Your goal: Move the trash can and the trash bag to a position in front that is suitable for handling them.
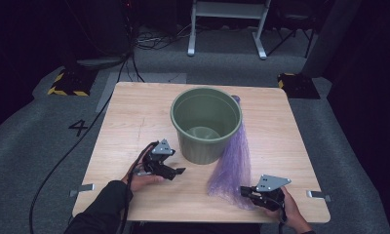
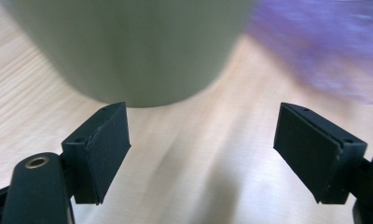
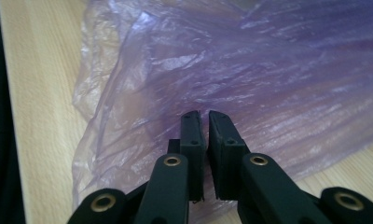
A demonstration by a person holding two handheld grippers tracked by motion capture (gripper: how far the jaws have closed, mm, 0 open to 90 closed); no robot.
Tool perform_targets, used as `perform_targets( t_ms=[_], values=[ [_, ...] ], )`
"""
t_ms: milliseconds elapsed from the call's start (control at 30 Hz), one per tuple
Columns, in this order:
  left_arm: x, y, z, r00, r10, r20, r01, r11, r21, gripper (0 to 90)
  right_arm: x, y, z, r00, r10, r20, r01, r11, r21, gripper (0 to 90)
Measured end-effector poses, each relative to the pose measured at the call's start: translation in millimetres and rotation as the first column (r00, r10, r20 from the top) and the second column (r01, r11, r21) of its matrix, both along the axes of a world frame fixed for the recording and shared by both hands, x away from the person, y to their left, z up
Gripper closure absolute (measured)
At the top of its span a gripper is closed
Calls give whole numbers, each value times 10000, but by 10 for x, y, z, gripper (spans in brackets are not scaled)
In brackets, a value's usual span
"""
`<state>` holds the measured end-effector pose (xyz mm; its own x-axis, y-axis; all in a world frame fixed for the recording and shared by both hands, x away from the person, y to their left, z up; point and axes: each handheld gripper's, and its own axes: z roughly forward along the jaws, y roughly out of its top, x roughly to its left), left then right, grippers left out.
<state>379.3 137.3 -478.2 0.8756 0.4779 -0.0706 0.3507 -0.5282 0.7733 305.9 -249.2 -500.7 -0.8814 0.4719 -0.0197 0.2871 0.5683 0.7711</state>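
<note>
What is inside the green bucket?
The green bucket looks empty: its bare floor shows in the high view. The purple plastic bag hangs from its far rim down the outside; the near inner wall is hidden.

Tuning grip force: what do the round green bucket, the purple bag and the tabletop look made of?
Round green bucket: likely moulded plastic, matte; smooth even wall, rolled rim.
Crinkled purple see-through bag: thin plastic film, glossy; fine creases, table shows through it in the right gripper view.
Pale wooden tabletop: wood or wood-look laminate, satin; grain lines, which one cannot be told.
</note>
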Motion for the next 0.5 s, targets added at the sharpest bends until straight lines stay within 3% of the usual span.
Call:
perform_targets(
  t_ms=[100, 200, 500],
  values=[
    [-191, -124, 23, 9977, -623, 277, 619, 9980, 126, 174, -11, 95, 6, 9999, 173, -6, -173, 9998, 21, 863],
    [-307, -266, 50, 9931, -1144, 271, 1143, 9934, 40, 174, -6, 201, 2, 9997, 246, 14, -245, 9996, -112, 864],
    [-393, -525, 4, 9903, -1392, 33, 1393, 9899, -271, 174, -14, 438, -24, 9986, 513, 113, -513, 9987, -33, 851]
  ],
)
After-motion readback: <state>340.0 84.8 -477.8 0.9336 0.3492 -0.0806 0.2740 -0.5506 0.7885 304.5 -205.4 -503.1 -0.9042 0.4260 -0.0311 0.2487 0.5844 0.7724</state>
